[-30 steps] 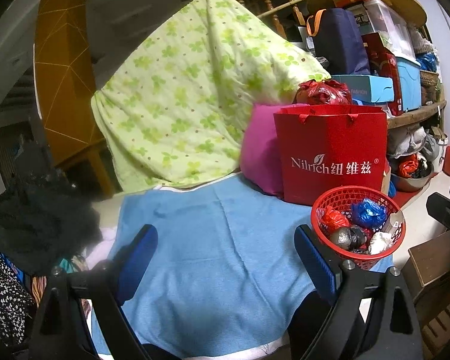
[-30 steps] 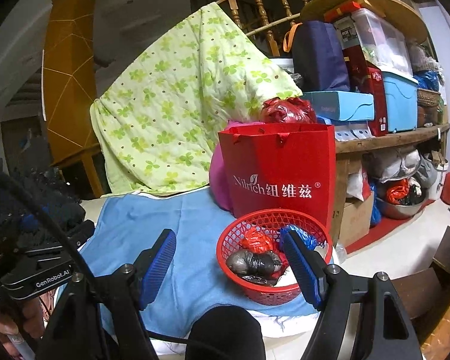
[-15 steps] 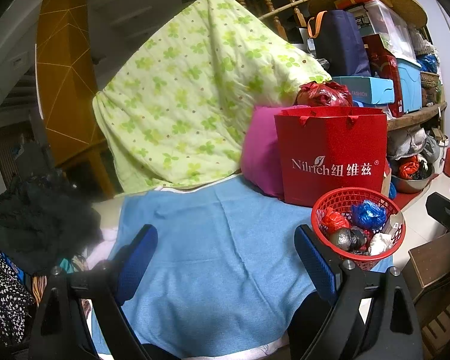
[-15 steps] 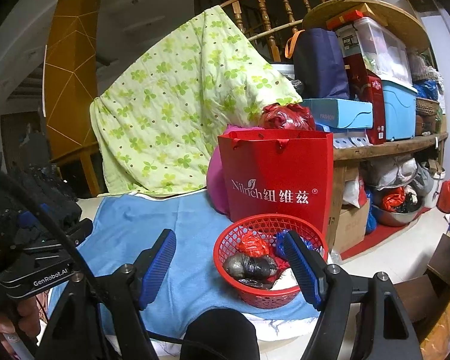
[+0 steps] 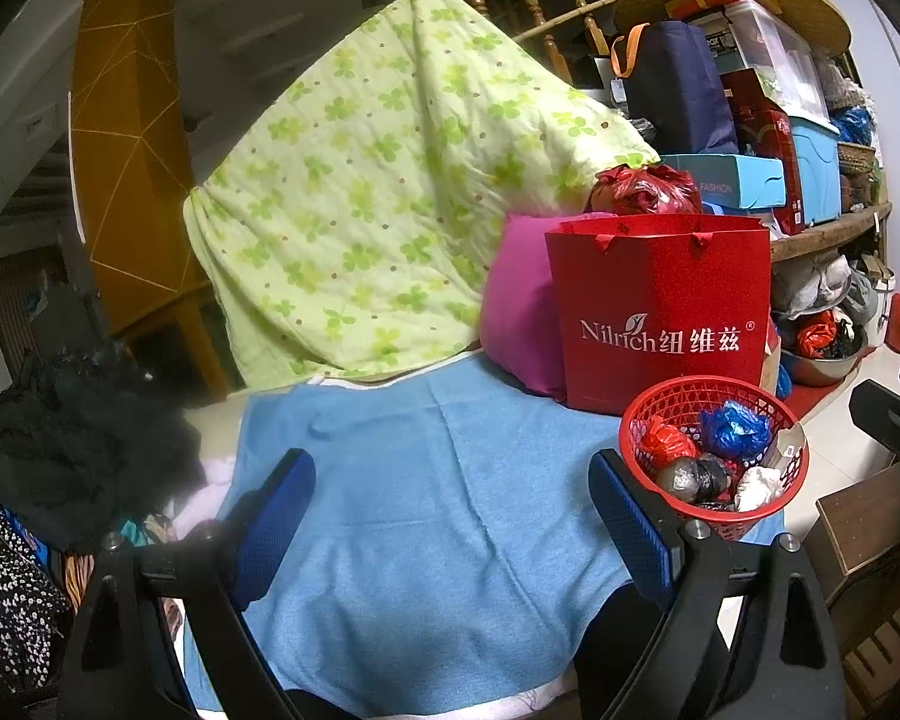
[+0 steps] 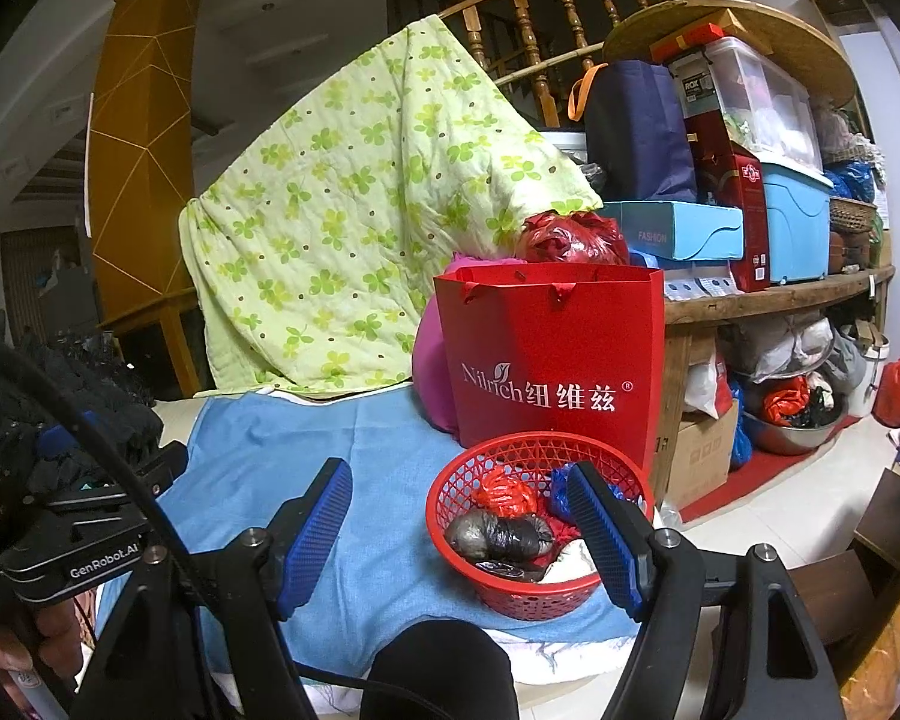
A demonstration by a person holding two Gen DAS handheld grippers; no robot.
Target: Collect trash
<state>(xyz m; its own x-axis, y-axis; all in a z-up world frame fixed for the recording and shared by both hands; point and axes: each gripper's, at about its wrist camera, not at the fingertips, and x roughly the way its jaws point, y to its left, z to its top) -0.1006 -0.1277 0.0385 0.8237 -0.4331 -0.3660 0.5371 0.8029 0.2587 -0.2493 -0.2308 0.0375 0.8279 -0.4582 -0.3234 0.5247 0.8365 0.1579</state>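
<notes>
The left tongs (image 5: 453,507) stand wide apart with nothing between their blue pads, hovering over the blue towel (image 5: 426,480) that covers the surface. The right tongs (image 6: 459,516) are also spread wide and empty, just in front of the red mesh basket (image 6: 510,597); in the right wrist view its right pad overlaps the basket's near right rim, though whether it touches cannot be told.

The basket sits on the towel's right front corner, near the surface's edge. Inside it lie the collected scraps: a crumpled red plastic bag (image 6: 504,492) at the back left, a crumpled blue plastic bag (image 5: 735,429) at the back right, a grey-black plastic wad (image 6: 498,534) in the front middle, and a white scrap (image 5: 759,486) at the front right.

Directly behind the basket stands a red paper gift bag (image 6: 552,360) printed "Nilrich", upright. A magenta cushion (image 5: 519,312) leans just left of that bag, and a knotted red plastic bag (image 6: 570,240) shows behind the gift bag's top. Further left of the basket, a green clover-print quilt (image 5: 390,192) drapes down to the towel's far edge.
</notes>
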